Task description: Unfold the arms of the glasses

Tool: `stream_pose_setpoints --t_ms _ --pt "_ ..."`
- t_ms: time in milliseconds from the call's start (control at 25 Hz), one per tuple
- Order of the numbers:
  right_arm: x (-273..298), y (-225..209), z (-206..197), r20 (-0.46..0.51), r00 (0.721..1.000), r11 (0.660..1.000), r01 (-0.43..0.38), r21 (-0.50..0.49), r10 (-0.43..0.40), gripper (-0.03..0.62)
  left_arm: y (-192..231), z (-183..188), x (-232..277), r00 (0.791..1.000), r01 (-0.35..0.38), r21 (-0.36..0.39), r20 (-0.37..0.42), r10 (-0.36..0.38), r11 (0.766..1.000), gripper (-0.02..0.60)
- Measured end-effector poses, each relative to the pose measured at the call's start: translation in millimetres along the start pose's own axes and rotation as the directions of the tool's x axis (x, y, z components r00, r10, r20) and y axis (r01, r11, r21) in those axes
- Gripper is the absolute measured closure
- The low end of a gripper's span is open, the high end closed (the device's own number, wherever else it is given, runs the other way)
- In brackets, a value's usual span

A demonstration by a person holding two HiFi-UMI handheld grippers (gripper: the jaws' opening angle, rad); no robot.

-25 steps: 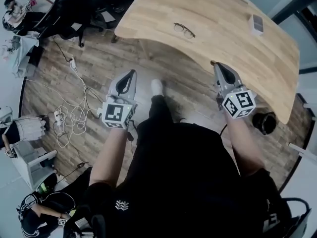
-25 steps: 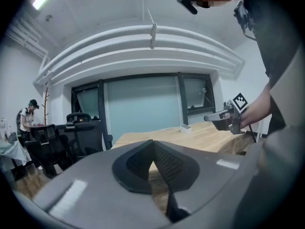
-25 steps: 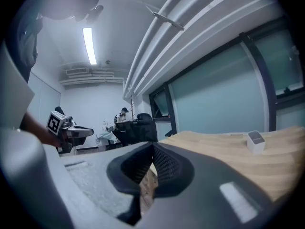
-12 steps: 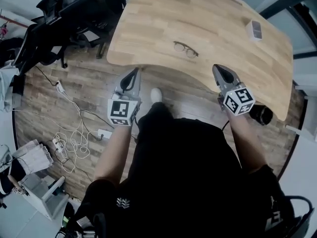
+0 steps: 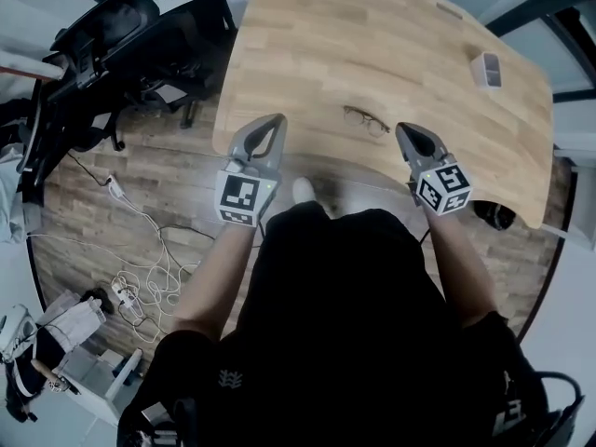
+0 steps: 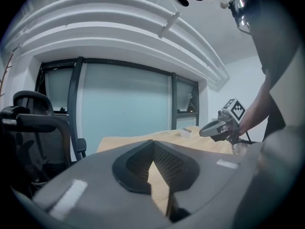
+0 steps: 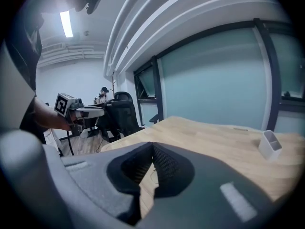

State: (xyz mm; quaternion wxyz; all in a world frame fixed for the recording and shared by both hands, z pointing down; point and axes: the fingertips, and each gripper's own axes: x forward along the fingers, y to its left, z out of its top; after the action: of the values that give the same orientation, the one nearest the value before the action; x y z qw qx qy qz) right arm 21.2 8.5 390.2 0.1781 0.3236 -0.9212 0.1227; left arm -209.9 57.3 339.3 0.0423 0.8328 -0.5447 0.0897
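Observation:
Thin dark-framed glasses (image 5: 366,120) lie on the wooden table (image 5: 372,35) close to its near edge; whether their arms are folded is too small to tell. My left gripper (image 5: 277,119) is over the table's near edge, to the left of the glasses and apart from them. It is shut, with nothing in it (image 6: 153,144). My right gripper (image 5: 401,129) is just right of the glasses, not touching them, also shut and empty (image 7: 152,147). Each gripper view shows the other gripper across the table: the right gripper (image 6: 220,127) and the left gripper (image 7: 88,111).
A small white box (image 5: 486,69) stands at the table's far right, also seen as the white box (image 7: 270,145). Black office chairs (image 5: 121,35) crowd the table's left side. Cables and a power strip (image 5: 140,268) lie on the wood floor to my left.
I have stepped up to the table. Both grippers went forward from above the floor to the table's near edge and now flank the glasses. Both stayed shut.

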Motion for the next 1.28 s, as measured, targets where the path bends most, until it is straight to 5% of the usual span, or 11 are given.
stream_pose_setpoints --t_ms 280,560,1280 --pt "32 -12 -5 -0.072 0.997 0.999 0.013 0.035 -0.011 0.592 12 12 46 0.996 0.086 0.02 0.017 -0.086 0.996 0.575" --pt "62 -21 -29 -0.137 0.99 0.999 -0.047 -0.019 0.044 0.592 0 -19 91 0.987 0.159 -0.032 -0.004 -0.159 0.987 0.575" --pt "143 -34 -112 -0.325 0.912 0.957 -0.284 -0.061 0.25 0.571 -18 -101 153 0.971 0.139 -0.099 -0.18 -0.155 0.985 0.575"
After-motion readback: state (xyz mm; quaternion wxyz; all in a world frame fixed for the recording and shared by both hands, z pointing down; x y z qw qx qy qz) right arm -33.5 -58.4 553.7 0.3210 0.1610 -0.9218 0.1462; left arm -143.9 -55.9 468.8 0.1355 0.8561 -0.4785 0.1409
